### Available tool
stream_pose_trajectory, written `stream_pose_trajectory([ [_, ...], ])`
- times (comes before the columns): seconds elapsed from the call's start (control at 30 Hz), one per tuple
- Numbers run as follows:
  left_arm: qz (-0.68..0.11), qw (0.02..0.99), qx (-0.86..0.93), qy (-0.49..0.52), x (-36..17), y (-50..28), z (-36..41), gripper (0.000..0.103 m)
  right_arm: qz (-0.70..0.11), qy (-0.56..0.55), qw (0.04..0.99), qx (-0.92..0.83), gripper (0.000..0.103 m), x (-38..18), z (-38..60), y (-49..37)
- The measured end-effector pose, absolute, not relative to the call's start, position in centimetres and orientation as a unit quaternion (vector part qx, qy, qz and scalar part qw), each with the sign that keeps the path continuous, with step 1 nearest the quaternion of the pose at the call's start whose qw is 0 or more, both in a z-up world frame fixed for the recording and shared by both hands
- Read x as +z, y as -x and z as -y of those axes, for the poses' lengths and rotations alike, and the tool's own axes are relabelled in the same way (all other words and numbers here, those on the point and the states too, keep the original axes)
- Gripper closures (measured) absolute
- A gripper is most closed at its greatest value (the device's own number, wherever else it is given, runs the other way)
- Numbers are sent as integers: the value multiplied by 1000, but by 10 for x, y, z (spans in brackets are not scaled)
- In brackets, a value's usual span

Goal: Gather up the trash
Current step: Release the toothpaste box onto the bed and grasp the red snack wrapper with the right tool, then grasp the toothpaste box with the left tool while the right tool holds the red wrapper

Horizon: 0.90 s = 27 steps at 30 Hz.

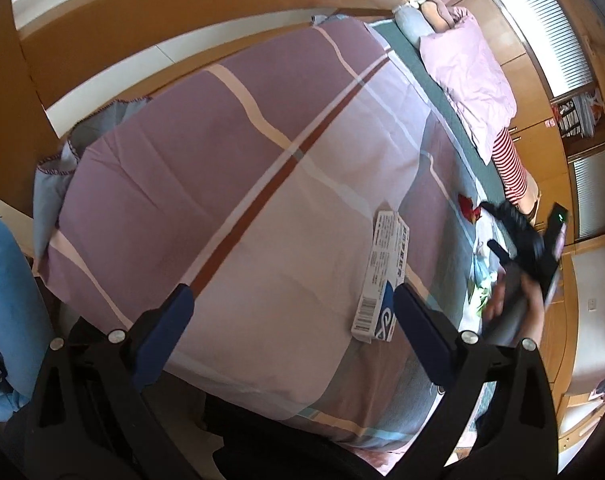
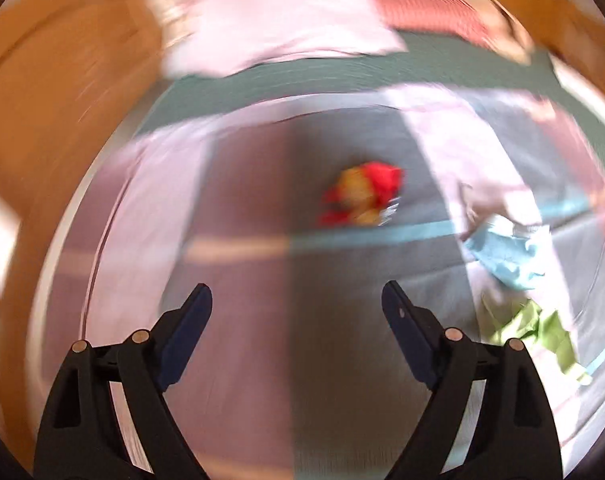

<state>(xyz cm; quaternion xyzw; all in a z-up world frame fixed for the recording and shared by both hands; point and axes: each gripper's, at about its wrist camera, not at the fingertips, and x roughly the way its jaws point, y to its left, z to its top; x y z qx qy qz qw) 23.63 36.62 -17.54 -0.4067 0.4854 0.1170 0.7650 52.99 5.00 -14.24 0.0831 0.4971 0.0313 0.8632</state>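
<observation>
A white and blue carton [image 1: 381, 276] lies flat on the striped quilt, just ahead of my open left gripper [image 1: 292, 300], nearer its right finger. A red and yellow wrapper [image 2: 362, 199] lies on the quilt ahead of my open, empty right gripper [image 2: 296, 296]; it also shows in the left wrist view [image 1: 469, 207]. A crumpled blue wrapper [image 2: 506, 254] and a green wrapper [image 2: 538, 326] lie to the right of it. The right gripper [image 1: 490, 226] shows in the left wrist view, held over the bed's right side. The right wrist view is blurred.
The quilt [image 1: 222, 168] covers the bed. A pink pillow [image 1: 466, 76] and a red-striped cloth [image 1: 512, 164] lie on the green sheet [image 1: 454, 108] at the head. Wooden bed frame [image 1: 142, 12] and cabinets [image 1: 542, 92] surround the bed. A blue-clad leg [image 1: 10, 292] is at left.
</observation>
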Motion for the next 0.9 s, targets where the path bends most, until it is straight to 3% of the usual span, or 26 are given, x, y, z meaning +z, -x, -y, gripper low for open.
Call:
stream_pose_trajectory([
  [0.1,-491,762,116,406,-179,-236,-364,4,-490,-169,855,-12,18,-156,-24,-557],
  [0.37,-501,763,105,395,-181,-243,-354,4,-480,-144,862,-82,18,-188,-11,-607],
  [0.4,-503,763,104,391,-182,-245,-352,4,-487,-127,861,-80,21,-193,-14,-612],
  [0.47,-512,761,101,385,-186,-248,-349,4,-500,-80,860,-71,52,-201,-23,-618],
  [0.57,-517,755,108,389,-192,-251,-348,4,-505,-39,862,-33,67,-202,-42,-614],
  [0.73,-518,757,113,382,-194,-254,-345,4,-511,-21,859,18,69,-191,-60,-584],
  [0.9,-517,754,119,387,-195,-257,-346,4,-566,-15,817,108,69,-198,-90,-506],
])
